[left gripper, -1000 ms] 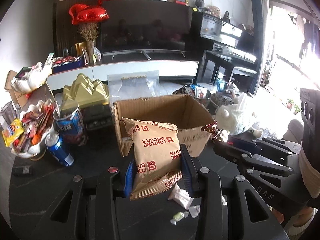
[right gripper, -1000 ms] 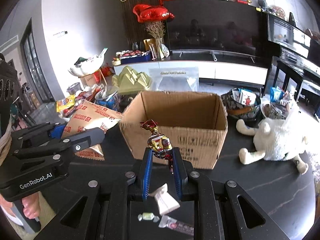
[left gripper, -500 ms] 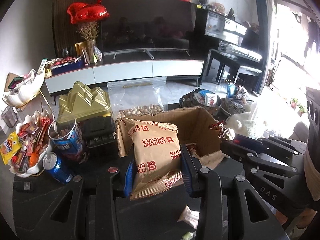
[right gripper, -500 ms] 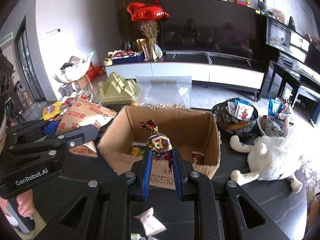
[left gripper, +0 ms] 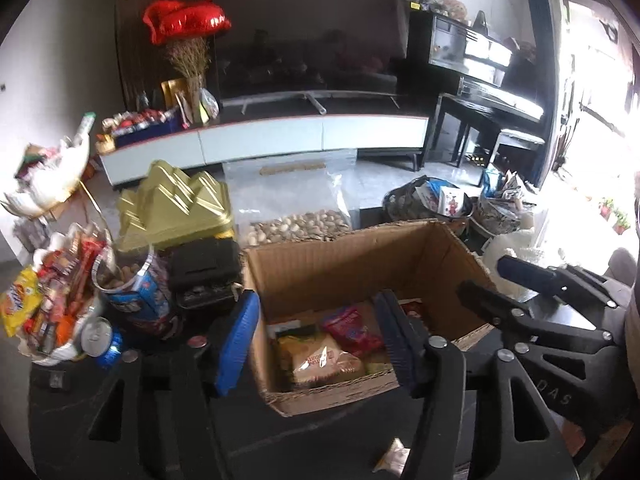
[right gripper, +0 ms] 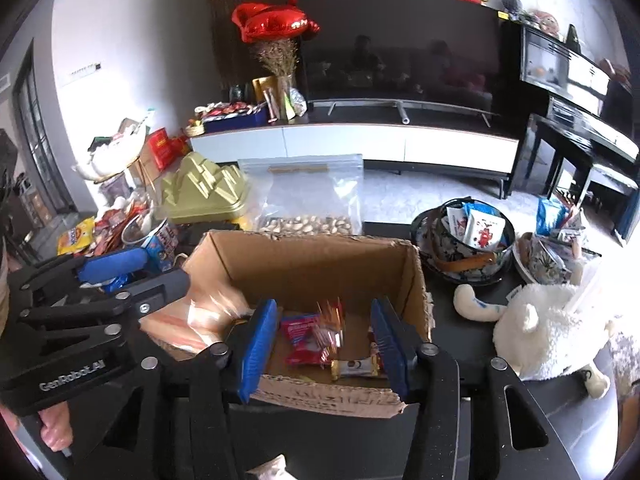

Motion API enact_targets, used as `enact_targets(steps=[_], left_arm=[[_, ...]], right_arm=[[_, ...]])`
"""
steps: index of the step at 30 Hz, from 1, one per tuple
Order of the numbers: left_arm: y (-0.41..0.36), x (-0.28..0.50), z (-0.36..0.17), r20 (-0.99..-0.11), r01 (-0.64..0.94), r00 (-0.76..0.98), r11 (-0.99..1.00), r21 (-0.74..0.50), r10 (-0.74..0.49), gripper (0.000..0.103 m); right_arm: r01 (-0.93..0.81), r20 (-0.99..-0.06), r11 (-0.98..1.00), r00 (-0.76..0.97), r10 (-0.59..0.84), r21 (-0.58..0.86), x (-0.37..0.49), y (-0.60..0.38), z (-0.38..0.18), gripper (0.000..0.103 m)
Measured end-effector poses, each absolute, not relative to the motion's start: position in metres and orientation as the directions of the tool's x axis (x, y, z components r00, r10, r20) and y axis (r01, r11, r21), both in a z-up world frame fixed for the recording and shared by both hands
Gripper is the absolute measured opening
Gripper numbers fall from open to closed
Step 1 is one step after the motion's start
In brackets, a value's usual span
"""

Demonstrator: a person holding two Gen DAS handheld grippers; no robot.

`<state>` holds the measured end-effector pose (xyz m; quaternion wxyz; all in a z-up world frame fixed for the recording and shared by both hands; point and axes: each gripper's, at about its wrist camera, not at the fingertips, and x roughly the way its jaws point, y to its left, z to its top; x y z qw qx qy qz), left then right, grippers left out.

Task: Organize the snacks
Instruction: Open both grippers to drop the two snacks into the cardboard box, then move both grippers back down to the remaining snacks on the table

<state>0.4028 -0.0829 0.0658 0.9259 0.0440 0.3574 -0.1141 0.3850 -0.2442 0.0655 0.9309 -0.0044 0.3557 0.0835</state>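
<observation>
An open cardboard box (left gripper: 360, 252) (right gripper: 316, 264) stands on the dark table. My left gripper (left gripper: 320, 340) is open and empty over the box's near side. The tan Fortune biscuit bag (left gripper: 326, 362) lies inside the box; in the right wrist view it is a blurred tan shape (right gripper: 200, 320) at the box's left. My right gripper (right gripper: 324, 352) is open over the box. The foil-wrapped candy (right gripper: 330, 328) is a blur between its fingers, loose above a red packet (right gripper: 300, 338) and a small bar (right gripper: 354, 367) in the box.
A gold box (left gripper: 176, 208), black case (left gripper: 204, 276), blue snack tub (left gripper: 136, 300), can (left gripper: 100, 336) and snack bowl (left gripper: 52, 312) crowd the left. A bag of nuts (right gripper: 308, 200) stands behind the box. A bowl of packets (right gripper: 468, 240) and a white plush toy (right gripper: 548, 328) sit right.
Both grippers moved forward over the box and opened. The biscuit bag left the left gripper and the foil candy left the right one; both dropped into the box.
</observation>
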Motion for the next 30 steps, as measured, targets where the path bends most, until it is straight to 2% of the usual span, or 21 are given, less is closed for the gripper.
enact_targets(steps=[14, 21, 30], left_arm=[[-0.087, 0.304, 0.077, -0.615, 0.317, 0.757, 0.947, 0.047, -0.222, 0.065], [-0.09, 0.26, 0.067, -0.627, 0.359, 0.732, 0.933, 0.024, -0.265, 0.065], [-0.092, 0.227, 0.044, -0.663, 0.377, 0.699, 0.926, 0.023, -0.268, 0.066]], right_arm=[[-0.233, -0.655, 0.972, 0.731, 0.193, 0.027, 0.299, -0.244, 0.066, 0.051], [-0.285, -0.667, 0.959, 0.713, 0.214, 0.003, 0.256, -0.242, 0.063, 0.051], [-0.349, -0.73, 0.935, 0.655, 0.196, -0.062, 0.223, -0.235, 0.04, 0.051]])
